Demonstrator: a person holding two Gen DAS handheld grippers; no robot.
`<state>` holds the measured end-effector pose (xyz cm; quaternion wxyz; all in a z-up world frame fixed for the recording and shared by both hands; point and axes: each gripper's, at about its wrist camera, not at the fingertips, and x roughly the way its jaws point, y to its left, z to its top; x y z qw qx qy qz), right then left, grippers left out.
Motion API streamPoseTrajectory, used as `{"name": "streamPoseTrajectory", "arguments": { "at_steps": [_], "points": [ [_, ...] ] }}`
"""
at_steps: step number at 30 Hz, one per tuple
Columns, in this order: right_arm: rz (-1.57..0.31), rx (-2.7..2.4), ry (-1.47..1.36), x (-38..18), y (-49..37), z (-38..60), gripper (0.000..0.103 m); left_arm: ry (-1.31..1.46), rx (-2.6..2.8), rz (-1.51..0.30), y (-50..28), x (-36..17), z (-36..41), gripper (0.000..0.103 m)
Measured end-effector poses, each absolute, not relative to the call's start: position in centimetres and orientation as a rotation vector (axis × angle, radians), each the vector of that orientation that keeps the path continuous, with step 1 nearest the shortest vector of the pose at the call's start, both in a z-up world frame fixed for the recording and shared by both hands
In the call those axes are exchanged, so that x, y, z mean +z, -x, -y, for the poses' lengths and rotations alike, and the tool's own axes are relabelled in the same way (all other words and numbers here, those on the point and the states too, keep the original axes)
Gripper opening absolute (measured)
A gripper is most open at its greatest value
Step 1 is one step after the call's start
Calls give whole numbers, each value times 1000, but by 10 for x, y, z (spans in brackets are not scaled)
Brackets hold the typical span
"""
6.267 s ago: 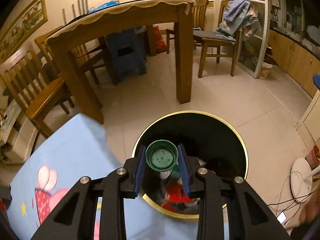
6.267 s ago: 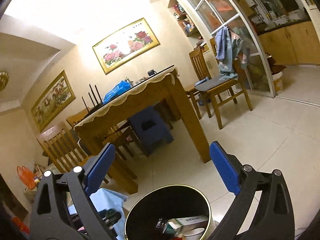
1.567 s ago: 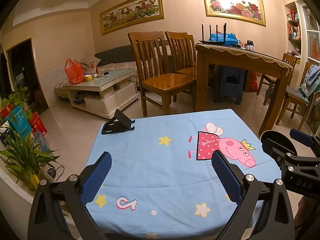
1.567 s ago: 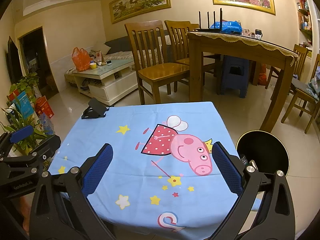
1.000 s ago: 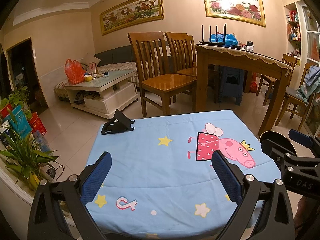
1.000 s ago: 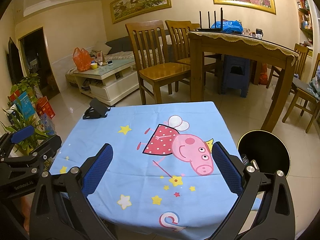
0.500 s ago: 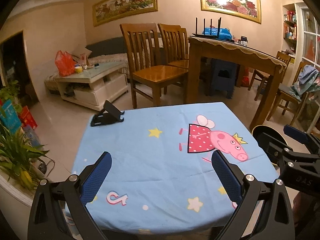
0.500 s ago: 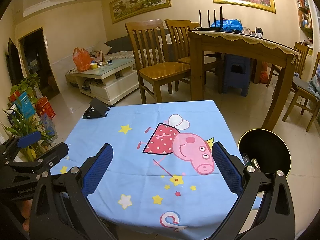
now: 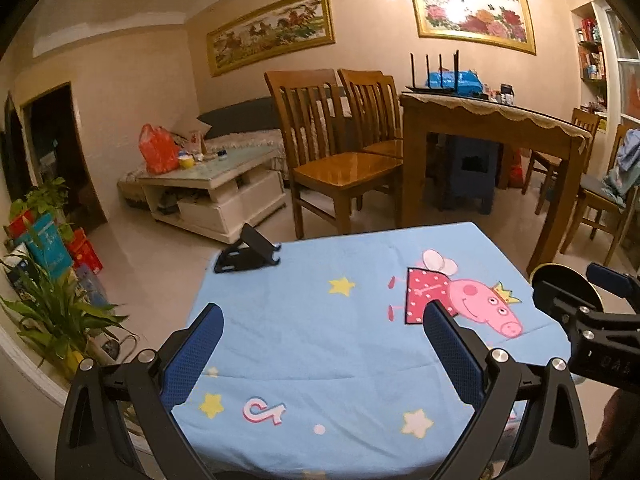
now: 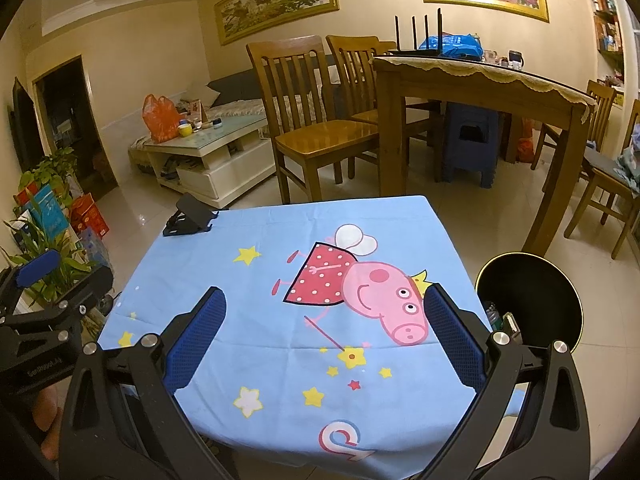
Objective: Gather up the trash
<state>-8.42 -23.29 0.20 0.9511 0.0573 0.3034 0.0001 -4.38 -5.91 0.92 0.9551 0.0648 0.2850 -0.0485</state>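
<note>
A black trash bin with a gold rim (image 10: 532, 304) stands on the floor at the table's right side; some trash (image 10: 502, 318) shows inside near its left wall. In the left wrist view only its rim (image 9: 560, 270) peeks out behind the right gripper's body. My left gripper (image 9: 322, 334) hangs open over the near half of the blue cartoon tablecloth (image 9: 320, 320) with nothing between its blue pads. My right gripper (image 10: 322, 320) is also open and empty over the cloth (image 10: 280, 280). No loose trash lies on the cloth.
A black folding phone stand (image 9: 248, 250) sits at the table's far left corner (image 10: 190, 218). Beyond are wooden chairs (image 10: 316, 120), a dining table (image 10: 476, 80), a blue stool (image 10: 470, 140) and a white coffee table (image 9: 212, 188). Potted plants (image 9: 52, 320) stand at left.
Both grippers have swung from over the bin back to above the table; the left one let go of the green cap and opened. In the last second the left view tilted slightly.
</note>
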Motion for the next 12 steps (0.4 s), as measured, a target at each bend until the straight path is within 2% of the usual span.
{"name": "streamPoseTrajectory", "arguments": {
  "at_steps": [12],
  "points": [
    [-627,7,-117,0,88,229,98,-142,-77,-588,42,6,57,97]
  ]
}}
